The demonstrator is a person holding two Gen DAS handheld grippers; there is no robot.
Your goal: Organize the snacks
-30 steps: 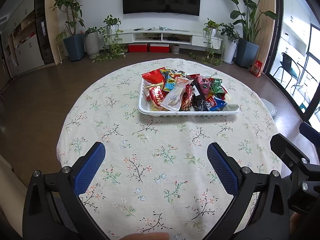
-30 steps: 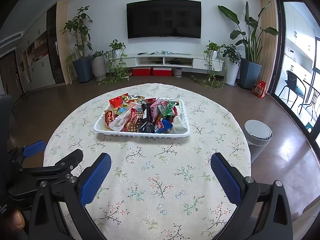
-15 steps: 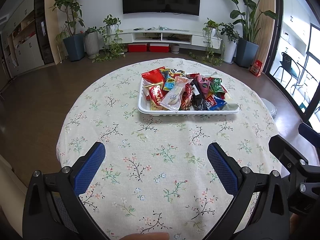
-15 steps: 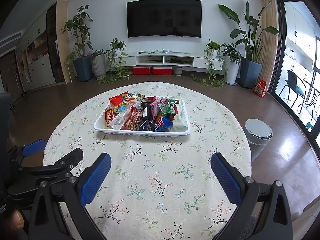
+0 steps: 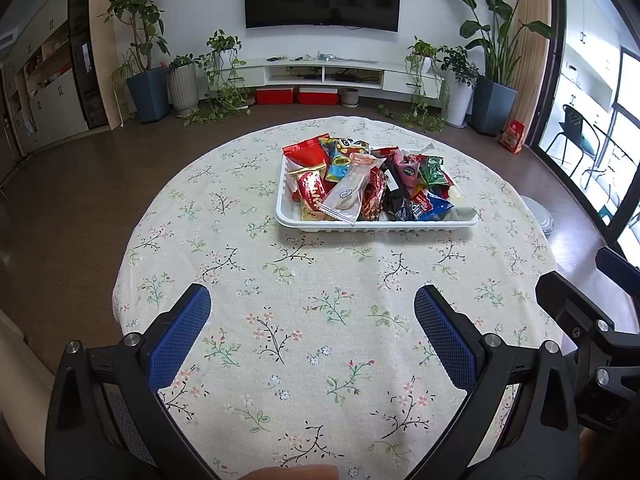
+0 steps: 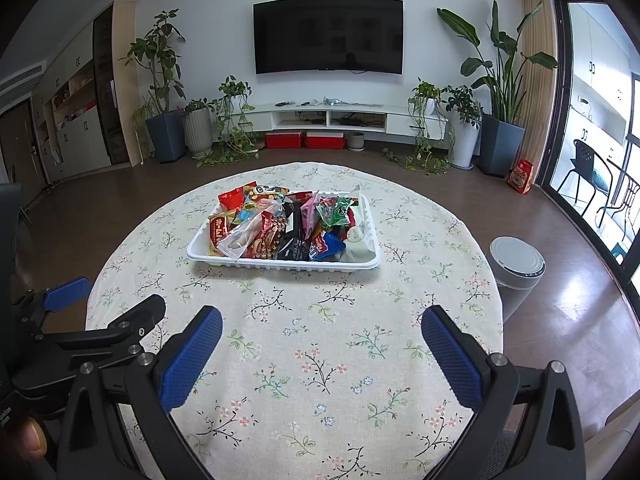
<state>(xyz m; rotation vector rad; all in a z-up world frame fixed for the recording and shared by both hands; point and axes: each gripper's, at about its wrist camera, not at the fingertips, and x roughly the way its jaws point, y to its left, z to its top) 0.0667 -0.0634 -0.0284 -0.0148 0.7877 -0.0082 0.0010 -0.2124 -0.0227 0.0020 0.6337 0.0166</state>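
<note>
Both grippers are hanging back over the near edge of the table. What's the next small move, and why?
Probably ease the right gripper forward toward the white tray. Both it and the left gripper are open and empty, short of the tray, and the snack packets sit heaped in it, none sorted out yet.

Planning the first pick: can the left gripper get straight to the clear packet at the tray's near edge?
Probably yes: the left gripper is open, only bare tablecloth lies before the tray, and the clear packet lies on top.
</note>
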